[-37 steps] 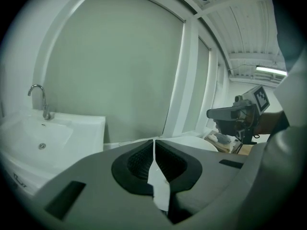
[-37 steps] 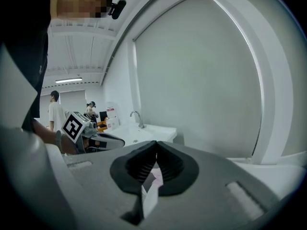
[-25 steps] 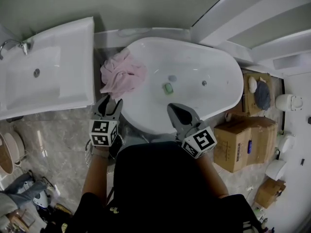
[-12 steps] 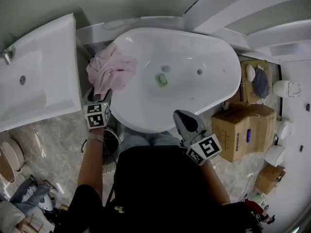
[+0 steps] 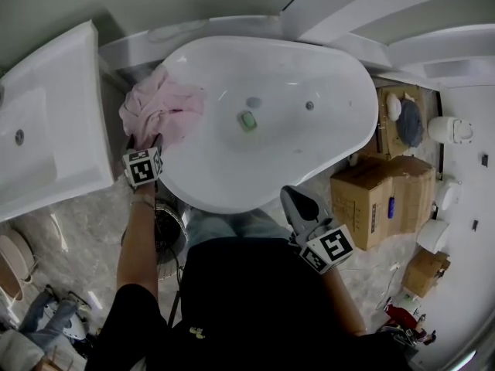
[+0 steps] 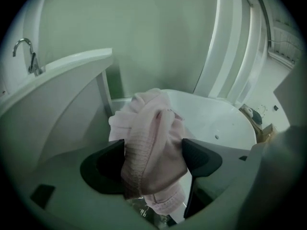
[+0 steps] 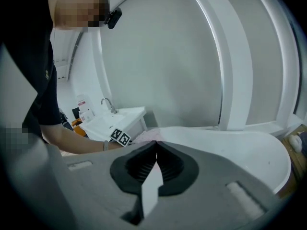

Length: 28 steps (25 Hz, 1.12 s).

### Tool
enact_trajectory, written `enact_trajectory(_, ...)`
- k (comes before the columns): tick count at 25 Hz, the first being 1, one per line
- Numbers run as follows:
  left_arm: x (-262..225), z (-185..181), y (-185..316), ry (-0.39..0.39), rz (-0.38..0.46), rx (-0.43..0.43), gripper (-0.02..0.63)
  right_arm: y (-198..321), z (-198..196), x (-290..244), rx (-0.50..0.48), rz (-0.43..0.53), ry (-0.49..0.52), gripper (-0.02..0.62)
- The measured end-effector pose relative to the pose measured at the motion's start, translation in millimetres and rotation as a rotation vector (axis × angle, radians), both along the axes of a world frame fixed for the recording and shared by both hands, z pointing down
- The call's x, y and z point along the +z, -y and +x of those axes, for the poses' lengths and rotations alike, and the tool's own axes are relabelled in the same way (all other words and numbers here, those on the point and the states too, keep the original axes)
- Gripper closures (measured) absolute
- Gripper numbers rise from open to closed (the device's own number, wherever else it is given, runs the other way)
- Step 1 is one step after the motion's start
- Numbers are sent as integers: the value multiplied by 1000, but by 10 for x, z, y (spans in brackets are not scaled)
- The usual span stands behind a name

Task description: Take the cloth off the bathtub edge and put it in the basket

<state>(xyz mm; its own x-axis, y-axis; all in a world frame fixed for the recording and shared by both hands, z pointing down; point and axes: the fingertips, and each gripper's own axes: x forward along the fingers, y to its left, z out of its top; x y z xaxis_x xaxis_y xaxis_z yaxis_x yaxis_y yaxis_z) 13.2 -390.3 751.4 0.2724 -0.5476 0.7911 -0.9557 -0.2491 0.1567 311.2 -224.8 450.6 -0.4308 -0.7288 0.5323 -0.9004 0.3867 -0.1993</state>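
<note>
A pink cloth (image 5: 162,108) lies bunched over the left end of the white bathtub (image 5: 309,157), on the rim, with a fold trailing down the outer wall. The left gripper (image 5: 147,140) is right against it from the floor side. Its fingers (image 6: 108,164) stand wide and have just been opening, with the hanging cloth filling the gap between them and brushing both inner faces. A washbasin (image 5: 46,153) stands close on the left, so this gripper works in the narrow gap between the basin's side and the tub. On the floor beneath the left forearm sits what looks like the wire basket (image 5: 166,221), partly covered by that arm. A small green thing (image 5: 247,120) rests in the bottom of the tub, well apart from the cloth. Cardboard boxes (image 5: 379,203) are stacked past the tub's right side. The right gripper (image 5: 291,195) hovers over the near rim, its fingers pressed together with nothing in them. The left gripper view shows the cloth's woven edge dangling below the fingers and a tap (image 6: 26,51) on the basin, which the head view cuts off. The right gripper view adds the person's bare forearm (image 7: 76,143) reaching towards the cloth.
</note>
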Motion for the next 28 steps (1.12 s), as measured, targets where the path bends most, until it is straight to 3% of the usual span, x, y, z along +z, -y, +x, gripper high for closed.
enact_trajectory(8,402,35,23,5,-48,-2,233,-9,85,28,7,-11,-8,598)
enact_trajectory(10,433,52,17,-2,-58,6,278,-16,103,43,8,-15,-8,598)
enact_trajectory(18,397,60,-20,-6,-66,-45,341,-4,129,55,-5,-11,-6,597)
enact_trajectory(28,234,26,-150,63,-75,-91,362,7,107,-21,-22,19,-3,597)
